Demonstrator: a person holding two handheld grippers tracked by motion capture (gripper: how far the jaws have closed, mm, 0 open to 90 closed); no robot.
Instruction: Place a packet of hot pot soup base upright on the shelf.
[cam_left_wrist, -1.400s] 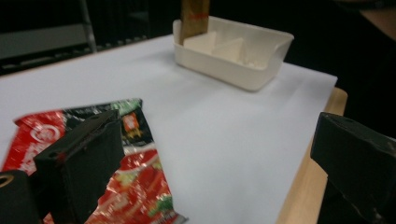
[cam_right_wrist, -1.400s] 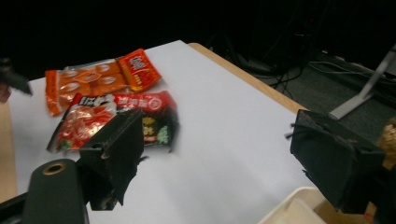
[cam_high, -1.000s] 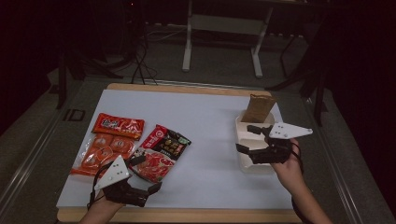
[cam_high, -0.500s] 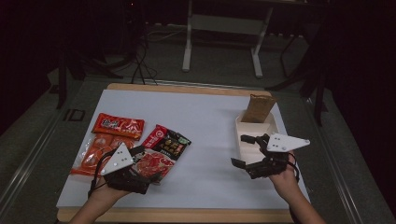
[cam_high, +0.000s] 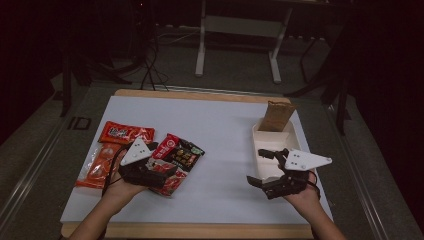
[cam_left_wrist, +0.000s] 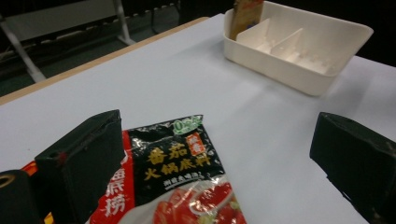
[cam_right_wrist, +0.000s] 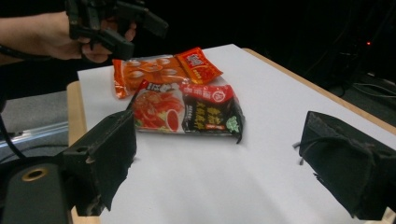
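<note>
A red and black sauce packet (cam_high: 179, 152) lies left of centre on the white table; its black end (cam_left_wrist: 180, 154) shows between my left gripper's jaws. My left gripper (cam_high: 165, 175) (cam_left_wrist: 219, 126) hangs open low over the packet's near end, jaws wide on either side of it. An orange packet (cam_high: 97, 165) and a red packet (cam_high: 125, 132) lie further left. My right gripper (cam_high: 256, 166) (cam_right_wrist: 219, 126) is open beside the white tray's (cam_high: 290, 135) near end, pointing left. Its jaws have just been opening, with nothing between them. A brown packet (cam_high: 276, 116) stands in the tray's far compartment.
The tray (cam_left_wrist: 280, 74) has dividers and bare near compartments. Ahead of the right gripper lie the three packets (cam_right_wrist: 187, 107), with the other hand and its gripper (cam_right_wrist: 112, 23) above them. A wooden rim (cam_high: 200, 231) edges the table; metal stand legs (cam_high: 240, 45) rise beyond it.
My left gripper moved away from the table's near edge and over the red and black packet. My right gripper drew back from over the tray toward the person, its jaws spreading wider.
</note>
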